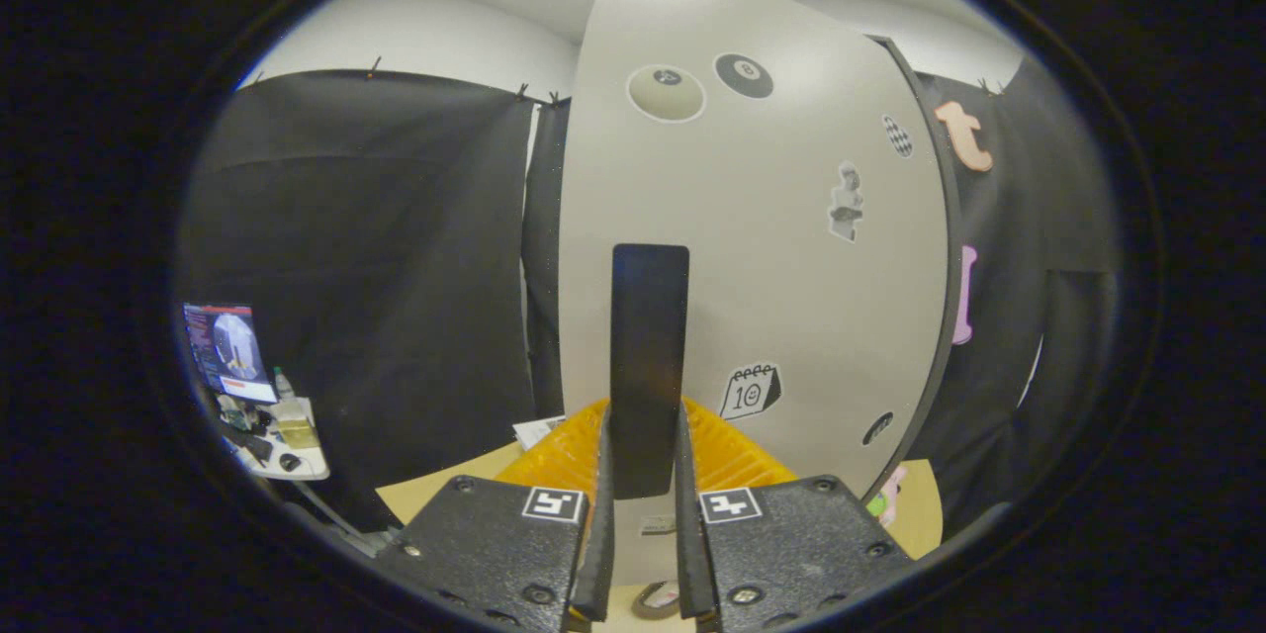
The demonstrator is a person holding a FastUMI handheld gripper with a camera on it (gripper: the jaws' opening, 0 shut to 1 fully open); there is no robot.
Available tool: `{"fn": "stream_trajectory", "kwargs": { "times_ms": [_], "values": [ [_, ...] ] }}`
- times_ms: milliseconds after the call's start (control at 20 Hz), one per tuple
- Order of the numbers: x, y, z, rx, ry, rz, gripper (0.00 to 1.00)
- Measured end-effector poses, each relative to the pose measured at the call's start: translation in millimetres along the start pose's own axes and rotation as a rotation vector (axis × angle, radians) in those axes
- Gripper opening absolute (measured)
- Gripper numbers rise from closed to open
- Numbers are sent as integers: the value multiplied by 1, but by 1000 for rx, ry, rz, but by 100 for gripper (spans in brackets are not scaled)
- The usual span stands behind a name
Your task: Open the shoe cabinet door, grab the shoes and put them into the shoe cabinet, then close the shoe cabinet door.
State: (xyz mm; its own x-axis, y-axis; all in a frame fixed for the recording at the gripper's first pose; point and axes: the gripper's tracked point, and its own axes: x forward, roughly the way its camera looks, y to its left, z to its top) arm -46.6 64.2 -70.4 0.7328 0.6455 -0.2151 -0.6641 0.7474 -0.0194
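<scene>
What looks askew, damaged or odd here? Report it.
Nothing looks damaged or spilled. The tool is shut on the dark handle of the cabinet door. The stickers scattered over the door sit at odd angles, but that looks deliberate.

A tan desk (440,497) is showing low in the frame, on both sides of the tongs (643,440), which are pinching the cabinet door's black handle (648,336). An orange ridged mat (559,460) and a white paper (537,431) are lying on it. At lower left, a small white side table (302,465) is carrying a screen (226,351), a bottle (284,384) and small dark items.
</scene>
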Motion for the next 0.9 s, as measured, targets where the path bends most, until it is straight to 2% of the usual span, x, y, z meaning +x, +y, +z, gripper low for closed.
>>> {"fn": "stream_trajectory", "kwargs": {
  "times_ms": [350,600,700,900],
  "values": [
    [-54,-40,-5,130,24,64,29],
    [-97,-46,-13,97,3,14,29],
    [-99,-52,-15,120,11,3,29],
    [-133,-86,-15,109,17,-71,28]
  ]
}}
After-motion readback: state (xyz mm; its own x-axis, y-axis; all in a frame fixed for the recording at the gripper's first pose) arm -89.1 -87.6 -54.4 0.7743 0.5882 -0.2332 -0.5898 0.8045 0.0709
